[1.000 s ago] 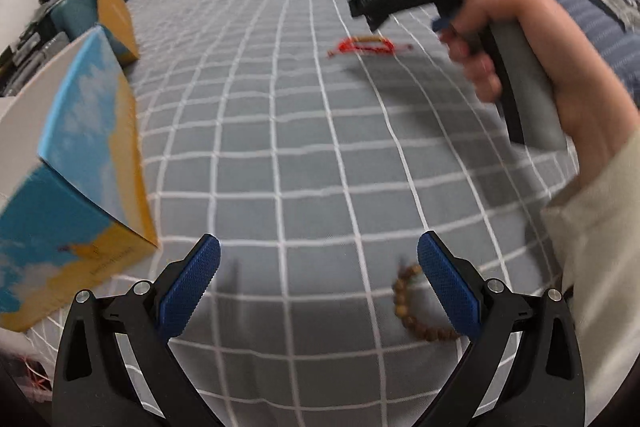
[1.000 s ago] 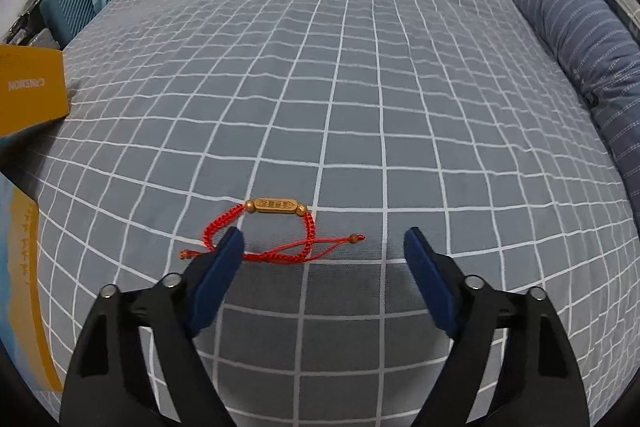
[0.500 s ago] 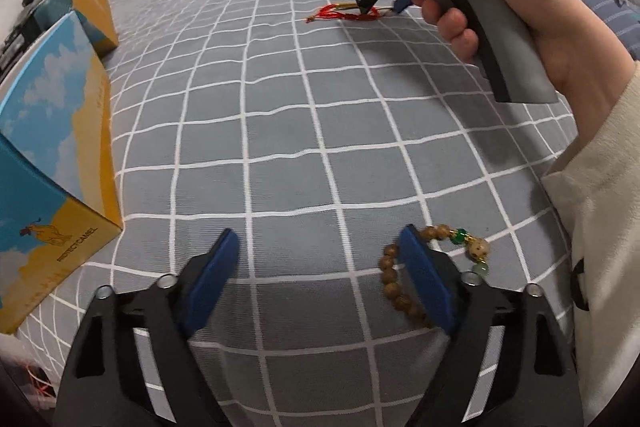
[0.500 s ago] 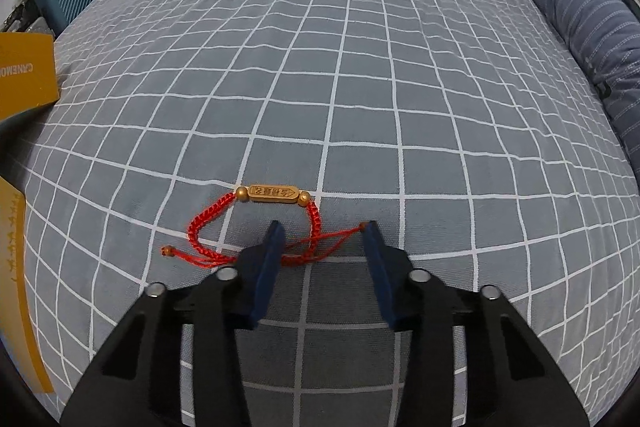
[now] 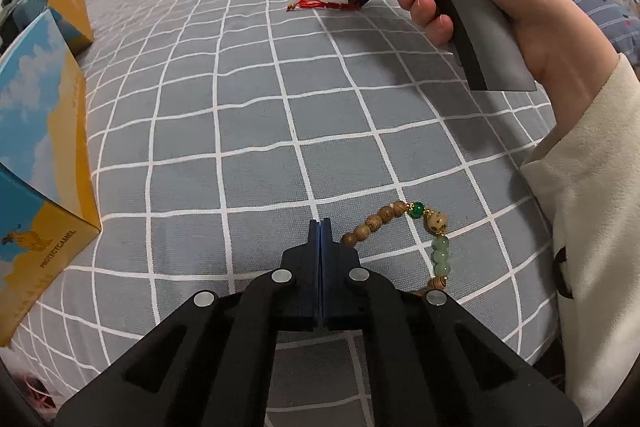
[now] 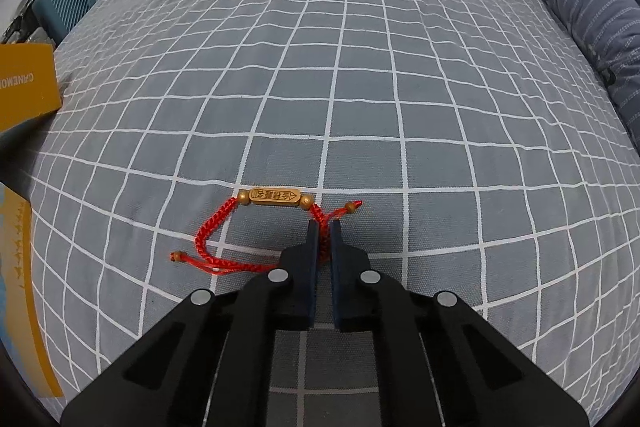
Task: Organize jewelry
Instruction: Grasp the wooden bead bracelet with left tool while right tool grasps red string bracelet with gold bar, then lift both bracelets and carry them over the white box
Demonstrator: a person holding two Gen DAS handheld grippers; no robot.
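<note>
**Right wrist view: red cord pinched on the checked bedspread**

My right gripper [image 6: 324, 227] has closed to a narrow slit on the red cord bracelet [image 6: 256, 227], just behind its gold bar; the pinched strand itself is hidden. My left gripper [image 5: 320, 227] is pressed fully together, empty, I think. Beside it lies the wooden bead bracelet [image 5: 400, 215], partly covered by the tool. On the grey checked bedspread [image 6: 360, 87], a yellow-blue box [image 5: 44, 155] sits left, cut off.

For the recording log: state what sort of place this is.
Most likely a bedroom. The work surface is a bed with a grey white-checked cover, a blue striped pillow lies along its edge, and a teal suitcase stands beside it.
</note>
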